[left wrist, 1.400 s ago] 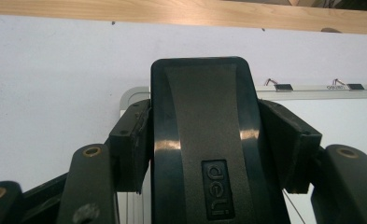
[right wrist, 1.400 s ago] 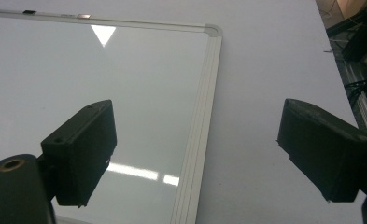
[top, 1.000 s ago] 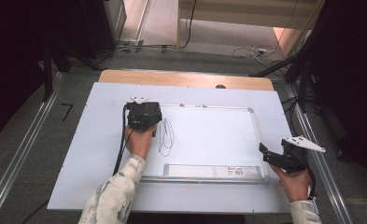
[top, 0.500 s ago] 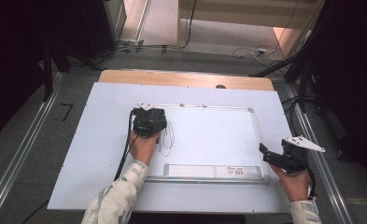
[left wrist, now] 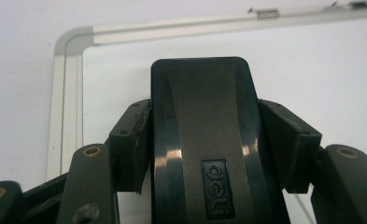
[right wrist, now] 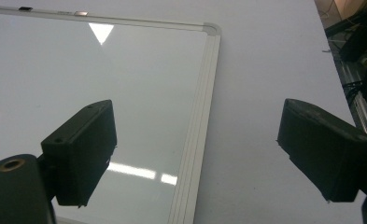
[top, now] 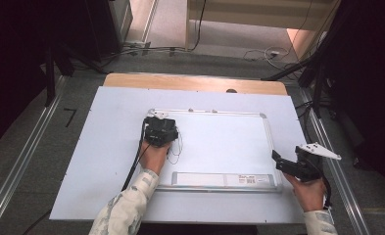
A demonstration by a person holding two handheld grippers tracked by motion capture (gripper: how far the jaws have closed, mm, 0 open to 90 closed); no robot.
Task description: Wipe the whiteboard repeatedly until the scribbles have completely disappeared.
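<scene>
L gripper fingers clamped on black eraser, flat on whiteboard near its far-left corner, long axis pointing away. Scribble just right of it. R gripper fingers apart, idle over board's right edge.

A white desk with a wooden far edge stood on grey floor. Cables lay behind it, and metal rails ran along both sides.

A lab: floor rails, cables (loose), dark curtains.
</scene>
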